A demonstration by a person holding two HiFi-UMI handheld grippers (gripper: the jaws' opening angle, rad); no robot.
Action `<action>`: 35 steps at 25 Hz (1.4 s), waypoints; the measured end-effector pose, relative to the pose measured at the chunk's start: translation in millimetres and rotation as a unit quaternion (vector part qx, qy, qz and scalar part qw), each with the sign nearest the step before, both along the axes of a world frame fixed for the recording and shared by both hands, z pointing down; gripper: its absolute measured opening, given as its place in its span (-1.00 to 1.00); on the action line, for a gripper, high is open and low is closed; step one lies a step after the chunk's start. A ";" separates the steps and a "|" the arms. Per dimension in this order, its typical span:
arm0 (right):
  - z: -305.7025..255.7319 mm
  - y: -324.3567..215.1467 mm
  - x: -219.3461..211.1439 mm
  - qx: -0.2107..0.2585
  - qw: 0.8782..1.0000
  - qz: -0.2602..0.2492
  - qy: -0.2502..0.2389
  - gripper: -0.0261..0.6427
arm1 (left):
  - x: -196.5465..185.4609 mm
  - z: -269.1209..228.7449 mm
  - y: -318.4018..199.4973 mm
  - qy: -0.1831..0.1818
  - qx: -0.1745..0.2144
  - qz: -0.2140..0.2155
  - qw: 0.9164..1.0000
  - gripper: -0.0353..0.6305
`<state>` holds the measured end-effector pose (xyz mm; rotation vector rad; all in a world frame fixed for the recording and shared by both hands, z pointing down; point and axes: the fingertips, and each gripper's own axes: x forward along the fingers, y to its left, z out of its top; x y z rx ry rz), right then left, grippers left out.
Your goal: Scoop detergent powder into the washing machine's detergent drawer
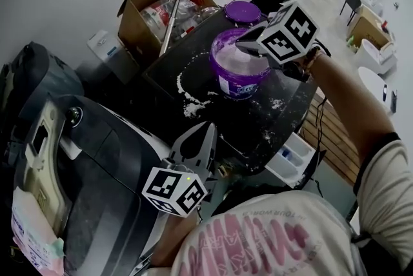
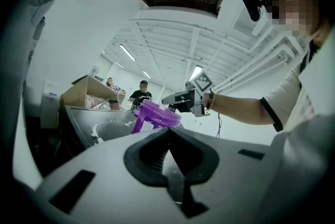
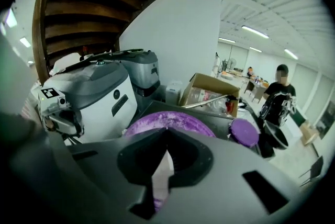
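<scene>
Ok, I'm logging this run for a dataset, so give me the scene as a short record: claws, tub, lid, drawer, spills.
purple tub: open, white powder inside, on the dark machine top
right claw: shut, over the tub; no scoop seen in it
left claw: shut, nothing in it, held low
purple lid: off, behind the tub
detergent drawer: pulled out, front right
spilled powder: left of the tub

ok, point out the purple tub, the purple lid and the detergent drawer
purple tub (image 1: pixel 236 82), head view, side wall.
purple lid (image 1: pixel 242 11), head view, top face.
detergent drawer (image 1: pixel 290 162), head view, bare white part.
</scene>
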<state>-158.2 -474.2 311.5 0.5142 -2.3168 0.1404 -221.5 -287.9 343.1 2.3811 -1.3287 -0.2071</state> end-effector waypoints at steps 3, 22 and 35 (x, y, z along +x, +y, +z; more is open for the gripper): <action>-2.9 -2.6 14.7 0.037 0.999 0.020 0.001 -0.91 | 3.1 0.2 0.1 0.002 0.002 0.001 1.000 -0.89; 11.1 11.1 43.1 0.069 0.995 0.056 0.036 -0.91 | 21.9 -3.4 14.8 0.012 0.010 0.017 1.000 -0.89; 4.4 35.7 43.4 0.039 0.994 0.094 -0.038 -0.91 | 31.4 -0.3 27.6 0.011 0.007 0.024 1.000 -0.89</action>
